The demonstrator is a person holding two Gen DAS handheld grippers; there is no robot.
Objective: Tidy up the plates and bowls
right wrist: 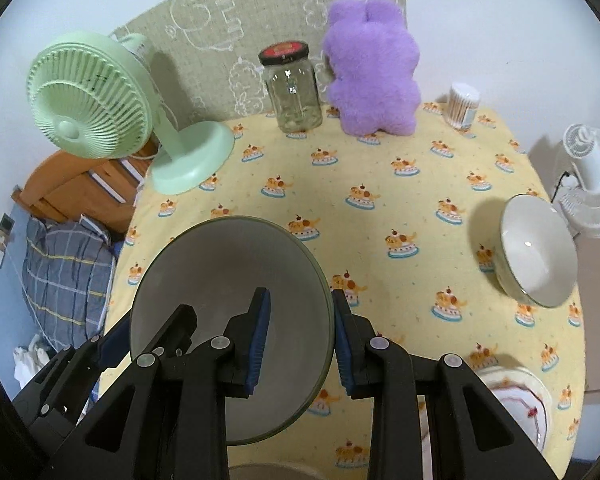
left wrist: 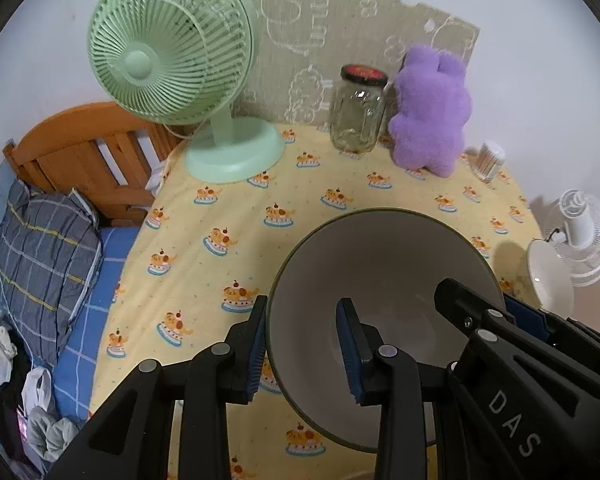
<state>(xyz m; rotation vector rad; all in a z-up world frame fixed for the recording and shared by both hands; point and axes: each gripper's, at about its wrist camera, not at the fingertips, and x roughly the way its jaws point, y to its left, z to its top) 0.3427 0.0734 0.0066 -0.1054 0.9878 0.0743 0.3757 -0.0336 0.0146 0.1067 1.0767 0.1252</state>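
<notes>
The yellow cake-print table [right wrist: 380, 168] spreads ahead of me, mostly bare through its middle, with the green fan [right wrist: 96, 96], glass jar [right wrist: 294, 88] and purple plush [right wrist: 374, 68] lined along the far edge from ten to one o'clock. I carry the large grey bowl [right wrist: 228, 280] between both hands, lifted off the cloth and tipped so its mouth faces me: my left gripper [left wrist: 306, 348] is clamped on its left rim, one pad outside and one inside, and my right gripper [right wrist: 302, 344] is clamped on the opposite rim the same way. In the right wrist view, the small white bowl [right wrist: 536, 248] sits at about three o'clock, well apart from my load and just beside the table's right edge, so my right hand is nearer to it. A patterned plate [right wrist: 516, 396] peeks out at five o'clock. I judge the open cloth between gives room to swing across, minding that right-hand drop.
</notes>
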